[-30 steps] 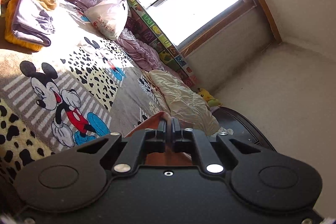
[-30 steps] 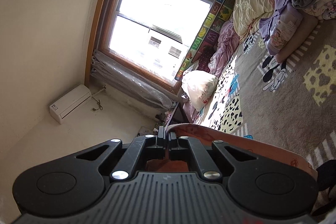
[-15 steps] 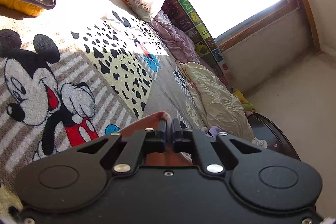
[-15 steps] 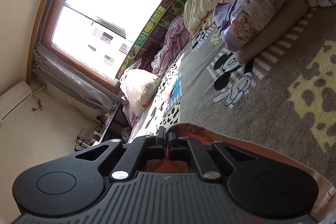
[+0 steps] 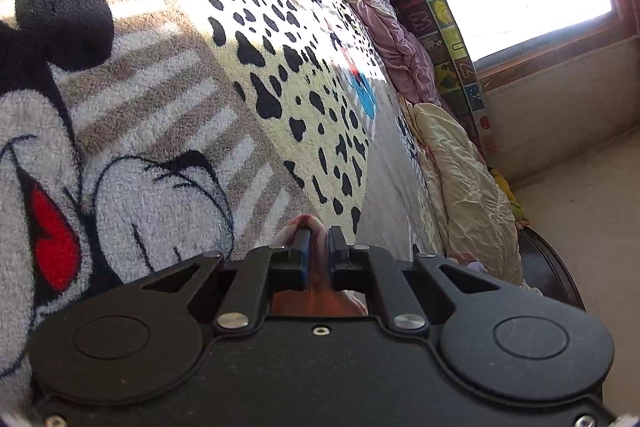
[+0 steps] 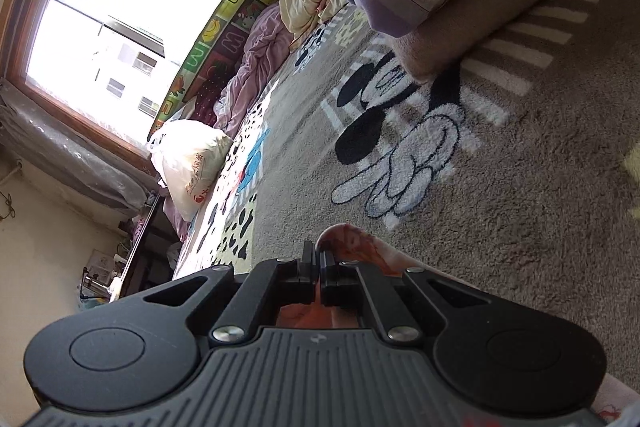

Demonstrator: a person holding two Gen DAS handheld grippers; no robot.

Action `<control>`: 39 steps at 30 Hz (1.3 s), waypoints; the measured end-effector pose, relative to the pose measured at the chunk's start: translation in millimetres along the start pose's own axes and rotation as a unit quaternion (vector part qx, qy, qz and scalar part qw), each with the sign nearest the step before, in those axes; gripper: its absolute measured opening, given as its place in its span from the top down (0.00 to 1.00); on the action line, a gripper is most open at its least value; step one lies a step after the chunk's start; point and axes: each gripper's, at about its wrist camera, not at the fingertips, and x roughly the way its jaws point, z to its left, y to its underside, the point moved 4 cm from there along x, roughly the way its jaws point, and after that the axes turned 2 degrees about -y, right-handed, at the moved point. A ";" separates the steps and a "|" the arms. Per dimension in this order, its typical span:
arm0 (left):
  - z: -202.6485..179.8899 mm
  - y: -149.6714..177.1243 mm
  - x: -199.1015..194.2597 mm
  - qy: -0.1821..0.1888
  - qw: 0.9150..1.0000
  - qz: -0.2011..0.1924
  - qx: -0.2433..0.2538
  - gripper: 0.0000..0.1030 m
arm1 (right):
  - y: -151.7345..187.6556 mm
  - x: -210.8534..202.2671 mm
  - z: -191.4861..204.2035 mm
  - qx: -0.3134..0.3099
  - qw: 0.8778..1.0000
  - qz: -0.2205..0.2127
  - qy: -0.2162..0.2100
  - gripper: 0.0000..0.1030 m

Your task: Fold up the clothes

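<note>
The left gripper is opening, orange cloth between its jaws; the right gripper pinches the cloth's edge above the blanket.

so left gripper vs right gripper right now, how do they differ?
Jaws: the left gripper shows a clear gap and is opening; the right gripper is clamped shut.
Grip: the orange-pink garment is pinched in the right gripper, while in the left gripper the cloth sits between pads that no longer squeeze it.
Backdrop: the left gripper is above striped, spotted blanket; the right gripper above plain grey pile.
Shared: both hover low over the blanket, on the same garment.
</note>
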 end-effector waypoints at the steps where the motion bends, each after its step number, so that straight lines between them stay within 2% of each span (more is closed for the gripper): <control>1: 2.7 -1.1 0.9 0.003 1.000 0.002 -0.007 0.73 | 1.0 8.9 -7.4 0.004 1.000 0.010 0.012 0.96; 2: 2.7 -2.3 -2.4 0.012 1.000 -0.002 -0.013 0.55 | 2.4 14.9 -12.7 0.009 1.000 0.019 0.016 0.95; 3: 1.1 -3.5 -7.2 0.018 1.000 -0.009 -0.012 0.52 | 2.5 16.8 -15.8 0.014 1.000 0.023 0.016 0.92; 5: -7.1 -6.1 -18.8 0.033 0.999 -0.014 0.009 0.52 | 2.1 16.1 -17.1 0.018 0.999 0.026 0.007 0.90; 7: -12.0 -7.3 -28.8 0.040 0.999 -0.014 0.018 0.52 | -0.3 7.4 -9.5 0.003 1.000 0.023 -0.004 0.74; 8: -13.5 -7.3 -34.3 0.043 0.999 -0.016 0.021 0.52 | -3.0 -0.1 -4.4 -0.006 1.000 0.019 -0.008 0.57; 9: -15.1 -7.3 -39.8 0.046 0.998 -0.018 0.024 0.52 | -6.5 -8.8 -1.3 -0.008 1.000 0.016 -0.012 0.51; 13: -15.9 -3.0 -61.6 0.029 0.998 -0.020 0.049 0.52 | -20.0 -42.7 3.0 -0.013 1.000 0.005 -0.022 0.51; 19: 6.9 19.9 -96.1 -0.048 0.992 0.000 0.116 0.52 | -17.9 -103.8 -13.8 -0.085 0.996 0.007 -0.005 0.51; 23: 28.0 41.2 -124.4 -0.097 0.983 0.011 0.153 0.52 | 7.0 -140.2 -58.2 -0.051 0.999 0.008 0.016 0.51; 24: 32.2 46.5 -132.8 -0.106 0.981 0.011 0.160 0.52 | 13.8 -148.6 -68.7 -0.040 0.999 0.007 0.019 0.58; 26: 40.2 58.5 -150.2 -0.121 0.978 0.010 0.168 0.52 | 21.2 -165.8 -74.9 -0.038 0.999 -0.003 0.021 0.60; 29: 48.2 79.2 -171.5 -0.132 0.977 0.021 0.169 0.52 | 25.0 -184.3 -67.1 -0.056 0.997 -0.020 0.045 0.52; 31: 53.8 95.1 -187.0 -0.139 0.976 0.029 0.164 0.52 | 30.8 -196.2 -65.5 -0.072 0.995 -0.028 0.067 0.52; 34: 60.2 119.1 -199.2 -0.126 0.979 0.054 0.150 0.52 | 40.4 -205.6 -74.1 -0.044 0.997 -0.020 0.057 0.51; 39: 63.8 135.9 -203.1 -0.128 0.984 0.031 0.120 0.52 | 56.4 -198.6 -67.7 -0.054 0.997 -0.007 0.060 0.53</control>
